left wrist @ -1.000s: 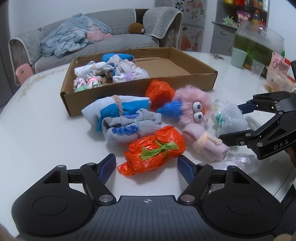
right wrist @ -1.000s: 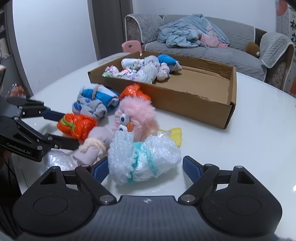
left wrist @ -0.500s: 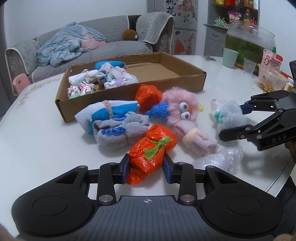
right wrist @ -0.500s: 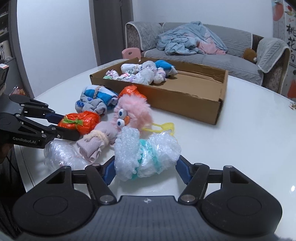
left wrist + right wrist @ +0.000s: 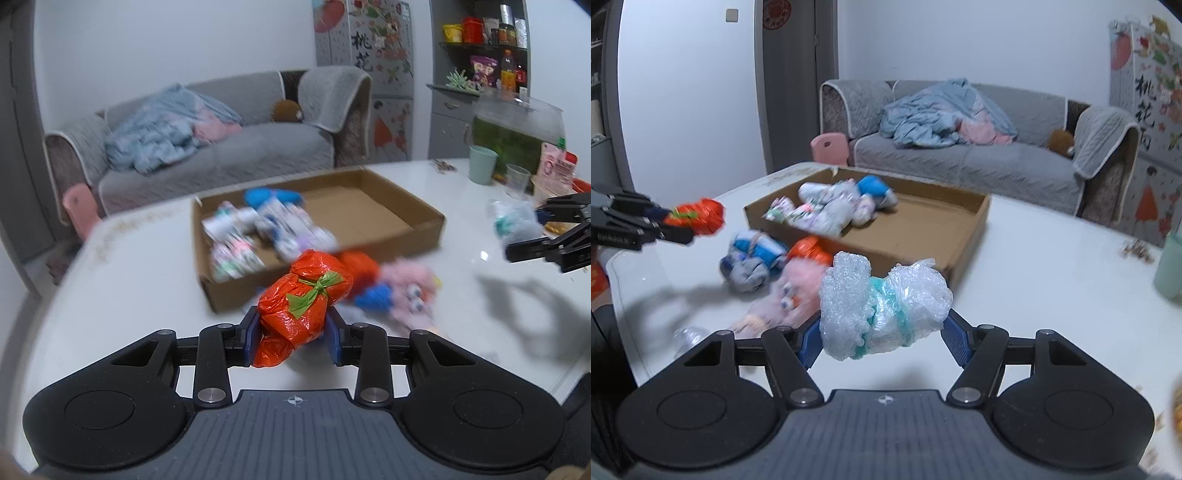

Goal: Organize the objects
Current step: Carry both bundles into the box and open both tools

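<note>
Both tools rose, each gripping one bundle: left tool (image 5: 291, 334) orange bundle (image 5: 304, 295), right tool (image 5: 882, 341) bubble-wrap bundle (image 5: 882, 306).

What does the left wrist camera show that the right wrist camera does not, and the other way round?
Only the left wrist view shows the shelf of jars and bottles, the glass tank and the clear cup.

Only the right wrist view shows the grey door and a clear plastic item lying near the table edge.

Both show the cardboard box of rolled bundles, the sofa, the left gripper shut on the orange bundle, and the right gripper shut on the bubble-wrap bundle.
</note>
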`<state>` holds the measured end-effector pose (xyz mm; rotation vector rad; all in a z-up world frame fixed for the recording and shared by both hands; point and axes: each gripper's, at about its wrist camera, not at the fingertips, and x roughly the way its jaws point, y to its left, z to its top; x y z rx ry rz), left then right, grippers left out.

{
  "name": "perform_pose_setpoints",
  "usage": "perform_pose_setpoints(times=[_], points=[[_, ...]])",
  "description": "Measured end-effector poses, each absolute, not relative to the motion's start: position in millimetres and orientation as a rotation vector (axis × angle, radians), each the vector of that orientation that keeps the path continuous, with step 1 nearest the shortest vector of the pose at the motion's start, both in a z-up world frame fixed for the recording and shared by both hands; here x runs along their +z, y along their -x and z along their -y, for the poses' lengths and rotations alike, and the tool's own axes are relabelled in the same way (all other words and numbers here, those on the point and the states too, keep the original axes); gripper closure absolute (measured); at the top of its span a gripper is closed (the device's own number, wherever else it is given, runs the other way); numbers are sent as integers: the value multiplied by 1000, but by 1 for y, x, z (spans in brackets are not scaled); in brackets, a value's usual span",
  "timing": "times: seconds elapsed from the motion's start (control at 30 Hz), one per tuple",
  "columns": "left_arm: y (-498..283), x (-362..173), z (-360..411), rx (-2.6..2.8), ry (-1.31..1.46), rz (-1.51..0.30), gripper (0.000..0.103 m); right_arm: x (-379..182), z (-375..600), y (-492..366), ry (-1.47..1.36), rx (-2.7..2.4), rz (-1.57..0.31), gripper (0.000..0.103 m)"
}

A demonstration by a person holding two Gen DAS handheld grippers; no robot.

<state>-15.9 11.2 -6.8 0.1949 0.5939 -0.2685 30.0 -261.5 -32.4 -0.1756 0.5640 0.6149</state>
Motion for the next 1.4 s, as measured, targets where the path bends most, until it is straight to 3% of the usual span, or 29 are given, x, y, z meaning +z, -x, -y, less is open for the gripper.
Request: perform_pose_setpoints(times=[0.23,0.53,0.97,1.4], points=[[-23,44,-17,-259,-225,-529,61,8,269,-66,252,569,-493,41],[-111,77,40,-350,-275,-488,61,30,240,-138,336,597,-459,41],[-259,-16,114,-450,-211,-649,61,-17,191,-240,445,690,-540,41],[-297,-70,102,-418,-308,-742,60,-70,144,-284,637,829,-630,40]])
